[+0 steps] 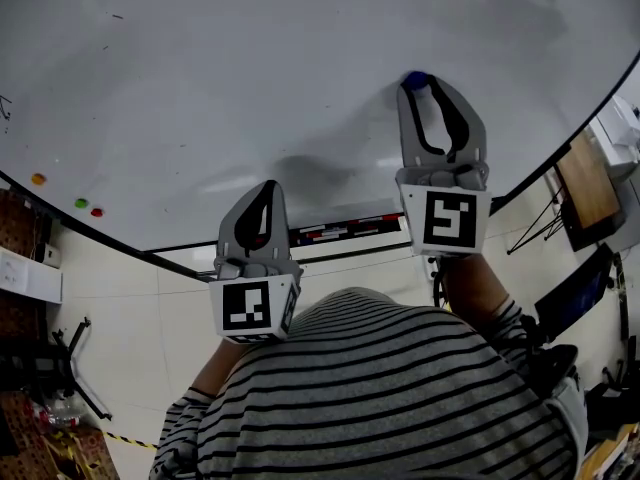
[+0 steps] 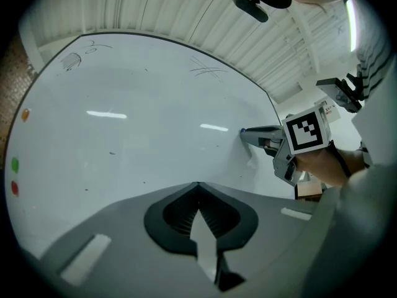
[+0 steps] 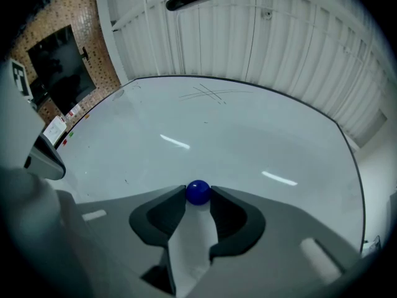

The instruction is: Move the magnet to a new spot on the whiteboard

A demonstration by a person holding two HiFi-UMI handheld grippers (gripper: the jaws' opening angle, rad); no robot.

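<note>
Plainly, we have the blue magnet [image 3: 198, 192] pinched between the very tips of our right gripper [image 1: 425, 86]. The jaws are closed in on its two sides, and its front face is against the whiteboard [image 1: 250, 68] or just off it; we cannot tell which. It sits dead ahead along the jaws, in the board's right part, so we judge that any lift or slide belongs to this hand. Being round, the magnet has no long axis to mind. Our left gripper [image 1: 262, 190] hangs lower and to the left, jaws together on nothing, well apart from the magnet. Bare board lies all round it. The three small coloured dots [image 1: 81, 203] sit far off at the left edge, so travel leftward looks free.
</note>
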